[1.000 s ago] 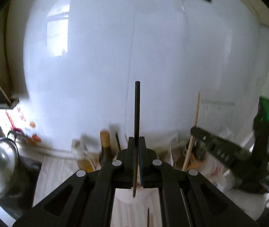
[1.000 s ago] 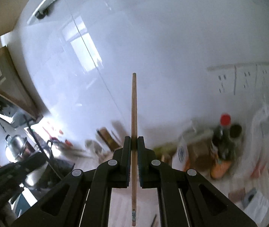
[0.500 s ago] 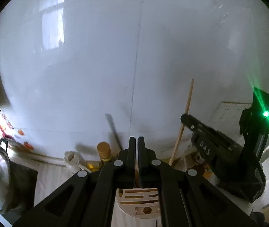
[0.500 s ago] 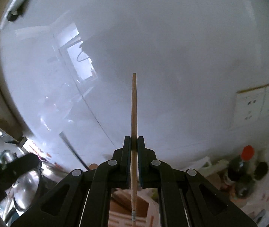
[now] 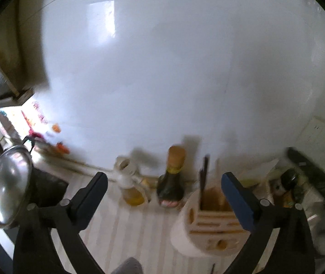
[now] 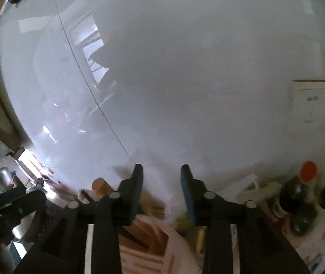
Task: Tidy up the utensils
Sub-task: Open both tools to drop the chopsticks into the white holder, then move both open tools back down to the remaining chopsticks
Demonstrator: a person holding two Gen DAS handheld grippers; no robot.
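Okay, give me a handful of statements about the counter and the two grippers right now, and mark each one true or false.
1. The left gripper is open with nothing between its fingers. True; its fingers have just been opening.
2. A dark chopstick stands in the utensil holder. True.
3. The right gripper is clamped on a wooden chopstick. False; its fingers have just been opening, and nothing shows between them.
4. The dark sauce bottle lies on its side. False; it stands upright by the wall, left of the holder in the left wrist view.
5. A metal pot sits at the left edge of the left wrist view. True.
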